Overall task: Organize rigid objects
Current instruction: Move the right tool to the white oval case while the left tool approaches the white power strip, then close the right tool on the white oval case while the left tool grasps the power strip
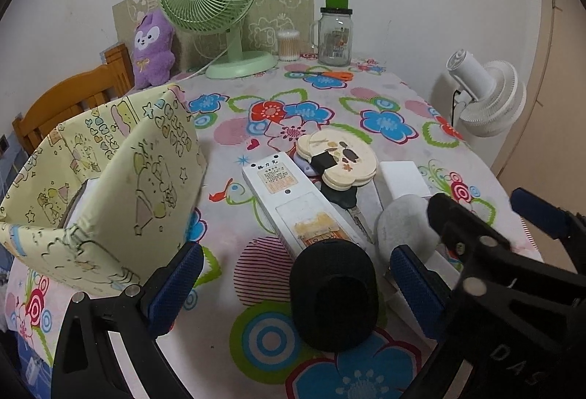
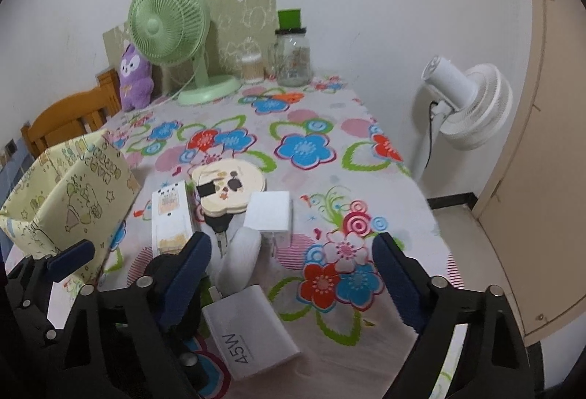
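The left gripper (image 1: 293, 283) sits spread wide around a black round thing (image 1: 334, 294), pads not touching it. The right gripper (image 2: 293, 283) is also released, with a white 45W charger (image 2: 252, 329) lying between its fingers, untouched. Just beyond, mid-table, there's a white remote (image 1: 293, 201), a cream bear-shaped board (image 1: 338, 159) and keys. The yellow fabric box (image 1: 110, 186) sits left.
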{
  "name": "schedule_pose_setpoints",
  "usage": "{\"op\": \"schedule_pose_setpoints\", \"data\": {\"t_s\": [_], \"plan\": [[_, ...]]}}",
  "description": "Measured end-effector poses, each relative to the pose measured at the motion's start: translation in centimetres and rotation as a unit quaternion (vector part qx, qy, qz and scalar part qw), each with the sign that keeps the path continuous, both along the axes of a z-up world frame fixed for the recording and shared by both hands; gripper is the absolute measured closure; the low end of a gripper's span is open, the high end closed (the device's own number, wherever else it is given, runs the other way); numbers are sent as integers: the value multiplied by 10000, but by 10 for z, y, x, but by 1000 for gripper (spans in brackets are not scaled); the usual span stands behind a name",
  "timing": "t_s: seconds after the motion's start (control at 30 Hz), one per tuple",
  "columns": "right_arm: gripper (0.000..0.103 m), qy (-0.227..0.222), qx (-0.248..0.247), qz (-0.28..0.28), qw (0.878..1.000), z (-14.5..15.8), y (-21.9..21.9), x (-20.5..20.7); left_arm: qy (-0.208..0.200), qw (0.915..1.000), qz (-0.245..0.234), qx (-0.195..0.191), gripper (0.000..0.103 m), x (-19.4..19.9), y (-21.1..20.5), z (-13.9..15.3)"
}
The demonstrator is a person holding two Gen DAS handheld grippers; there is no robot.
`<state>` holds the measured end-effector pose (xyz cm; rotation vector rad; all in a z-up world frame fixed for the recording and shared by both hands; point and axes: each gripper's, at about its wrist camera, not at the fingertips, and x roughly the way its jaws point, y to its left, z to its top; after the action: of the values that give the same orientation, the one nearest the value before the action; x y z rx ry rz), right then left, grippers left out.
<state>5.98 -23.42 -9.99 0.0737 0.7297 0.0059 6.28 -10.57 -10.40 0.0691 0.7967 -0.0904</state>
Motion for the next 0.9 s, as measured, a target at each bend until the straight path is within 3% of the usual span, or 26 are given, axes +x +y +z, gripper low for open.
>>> {"op": "schedule_pose_setpoints", "data": {"t_s": [0.23,0.57,0.9], "plan": [[31,403,156,207,9989,-15,9,18,39,9998,34,183,0,9,-1,-7],[71,756,460,547,9946,-26,20,32,316,9994,-42,153,0,18,-1,-15],[77,560,361,487,9966,-9,15,37,435,9990,56,-49,0,35,-4,-9]]}}
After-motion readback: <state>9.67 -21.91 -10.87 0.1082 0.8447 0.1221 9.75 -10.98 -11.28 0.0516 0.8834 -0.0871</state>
